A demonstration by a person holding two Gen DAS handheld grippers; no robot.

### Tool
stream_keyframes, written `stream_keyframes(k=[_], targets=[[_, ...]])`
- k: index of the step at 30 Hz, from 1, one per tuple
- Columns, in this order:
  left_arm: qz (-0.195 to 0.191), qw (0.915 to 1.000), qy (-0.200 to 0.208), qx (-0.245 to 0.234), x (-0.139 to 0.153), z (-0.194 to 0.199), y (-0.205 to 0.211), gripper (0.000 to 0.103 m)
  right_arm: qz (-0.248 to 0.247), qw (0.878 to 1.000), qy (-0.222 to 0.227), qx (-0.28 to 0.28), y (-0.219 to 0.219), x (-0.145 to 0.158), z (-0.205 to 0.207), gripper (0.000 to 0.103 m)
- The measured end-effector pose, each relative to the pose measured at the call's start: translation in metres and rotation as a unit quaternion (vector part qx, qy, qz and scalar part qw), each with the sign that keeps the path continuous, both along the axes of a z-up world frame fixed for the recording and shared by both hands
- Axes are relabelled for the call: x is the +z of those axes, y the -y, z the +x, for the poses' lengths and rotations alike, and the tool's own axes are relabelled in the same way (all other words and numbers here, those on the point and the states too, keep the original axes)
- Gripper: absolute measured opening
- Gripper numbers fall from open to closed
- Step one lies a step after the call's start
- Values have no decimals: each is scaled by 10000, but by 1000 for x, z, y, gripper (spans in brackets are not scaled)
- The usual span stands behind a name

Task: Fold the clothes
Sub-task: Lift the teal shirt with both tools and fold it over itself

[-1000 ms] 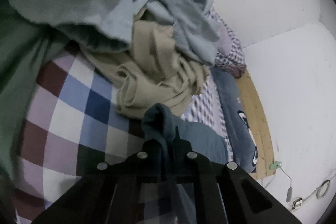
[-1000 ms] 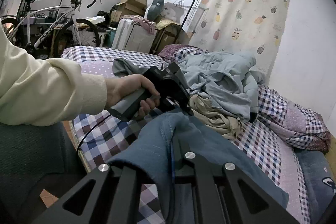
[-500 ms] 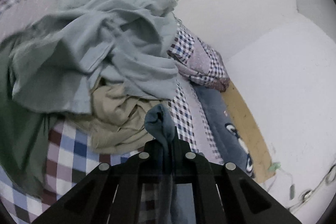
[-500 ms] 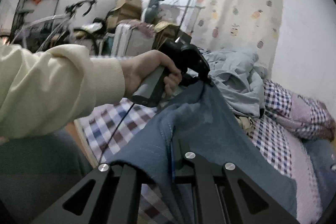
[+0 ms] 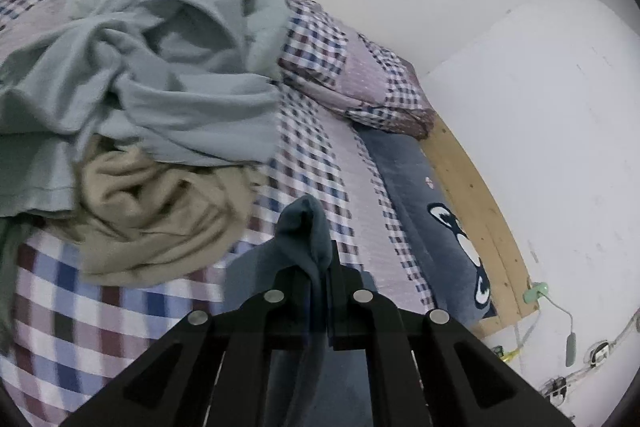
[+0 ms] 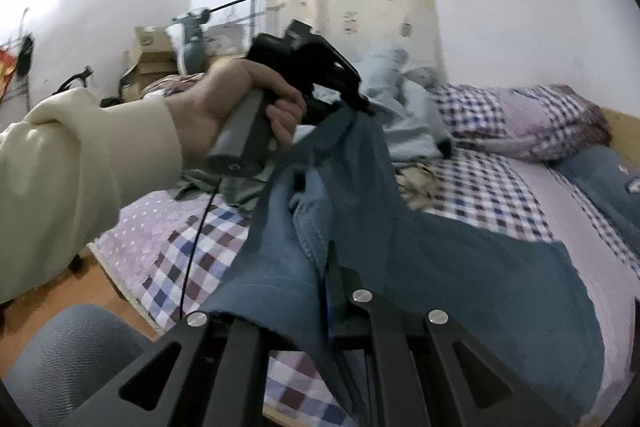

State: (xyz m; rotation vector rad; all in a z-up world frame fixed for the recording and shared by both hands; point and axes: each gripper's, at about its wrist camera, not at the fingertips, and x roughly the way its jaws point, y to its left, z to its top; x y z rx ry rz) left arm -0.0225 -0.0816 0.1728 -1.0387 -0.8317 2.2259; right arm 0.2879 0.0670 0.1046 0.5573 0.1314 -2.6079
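Denim, blue and kind of heavy looking, that's what both grippers have hold of. Going from the left: the person's hand in a cream sleeve grips the handle of the left gripper, and its jaws are pressed together, pinching a bunched edge of the blue jeans. In that gripper's own view the pinched fold pokes up just past the fingertips of the left gripper. Ahead of it and off to its left sits a crumpled beige garment on the checked bedspread, with a pale grey-blue pile of clothes lying over the far edge of the beige one. Off to its right there's a checked pillow and a dark blue blanket with a cartoon face, next to the wooden bed frame.

Moving right, the jeans stretch from the left gripper down to the right gripper, also clamped shut on the denim, near a stitched seam. The rest of the fabric drapes to its right across the bed.
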Motion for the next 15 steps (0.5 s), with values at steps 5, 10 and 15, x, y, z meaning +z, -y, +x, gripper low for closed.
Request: stream_keyframes(k=[5,10,15], targets=[[76,9999,69,-110,7,-4,-51,4,-64,9992,42,-404,-41,-2,6,4],[155,9995,213,-167,5,-9,-105,4,-155,9959,91,-884,-87,0,6,3],[-55,9993,314,-219,-3,-17,-163,4,-324,9894,276,-1388,-136,-4,5,3]])
